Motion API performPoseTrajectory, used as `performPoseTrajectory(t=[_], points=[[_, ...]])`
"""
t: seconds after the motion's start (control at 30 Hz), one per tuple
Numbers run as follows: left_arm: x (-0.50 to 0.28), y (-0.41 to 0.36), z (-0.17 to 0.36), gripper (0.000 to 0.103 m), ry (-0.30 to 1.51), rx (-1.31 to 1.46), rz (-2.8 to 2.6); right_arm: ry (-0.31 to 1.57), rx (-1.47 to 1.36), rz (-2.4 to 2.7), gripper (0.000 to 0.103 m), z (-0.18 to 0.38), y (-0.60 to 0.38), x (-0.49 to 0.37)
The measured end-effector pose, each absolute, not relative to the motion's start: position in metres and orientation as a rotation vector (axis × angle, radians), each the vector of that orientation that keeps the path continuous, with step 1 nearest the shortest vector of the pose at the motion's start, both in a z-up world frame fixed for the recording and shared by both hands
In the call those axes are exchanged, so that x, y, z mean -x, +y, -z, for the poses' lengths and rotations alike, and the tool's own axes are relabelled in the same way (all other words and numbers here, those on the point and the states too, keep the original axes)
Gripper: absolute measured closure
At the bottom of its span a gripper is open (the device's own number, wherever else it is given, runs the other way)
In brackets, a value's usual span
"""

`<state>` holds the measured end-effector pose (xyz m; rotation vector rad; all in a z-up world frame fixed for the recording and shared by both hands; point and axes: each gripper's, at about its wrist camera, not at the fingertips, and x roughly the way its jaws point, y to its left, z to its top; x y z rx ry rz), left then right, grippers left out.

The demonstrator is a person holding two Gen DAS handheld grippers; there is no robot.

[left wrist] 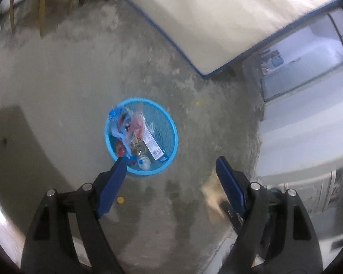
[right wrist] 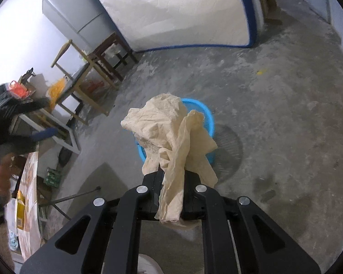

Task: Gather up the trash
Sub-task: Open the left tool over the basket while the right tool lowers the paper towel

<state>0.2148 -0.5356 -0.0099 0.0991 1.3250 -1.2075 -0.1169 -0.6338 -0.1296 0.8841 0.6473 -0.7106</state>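
A round blue mesh trash basket (left wrist: 169, 123) stands on the concrete floor, holding wrappers and a small clear bottle (left wrist: 144, 159). My left gripper (left wrist: 171, 162) is open and empty, high above the floor, its left finger over the basket's near rim. My right gripper (right wrist: 171, 171) is shut on a crumpled beige paper tissue (right wrist: 167, 127), held above the basket (right wrist: 208, 116), which the tissue mostly hides. The left gripper shows blurred at the left edge of the right wrist view (right wrist: 41, 134).
A white mattress with blue piping (left wrist: 217, 18) lies on the floor beyond the basket. Small yellow scraps (left wrist: 120, 199) lie on the floor. Wooden stools and chairs (right wrist: 109, 52), a grey fridge (right wrist: 80, 16) and a cluttered table (right wrist: 27, 182) stand to the left.
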Motion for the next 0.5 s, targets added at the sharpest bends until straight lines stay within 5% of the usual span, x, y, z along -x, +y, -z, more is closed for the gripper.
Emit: performPoseTrajectory(t=[0.23,0.5], points=[[-0.198,-0.412,-0.07,0.02,1.118,-0.156,1.303,0.86,-0.849,0.583,0.093,0.199,-0.678,0.0],[-0.202,-0.253,-0.1,0.02,0.933,-0.13,1.109,1.04,-0.87,0.623,0.093,0.306,-0.754,-0.125]])
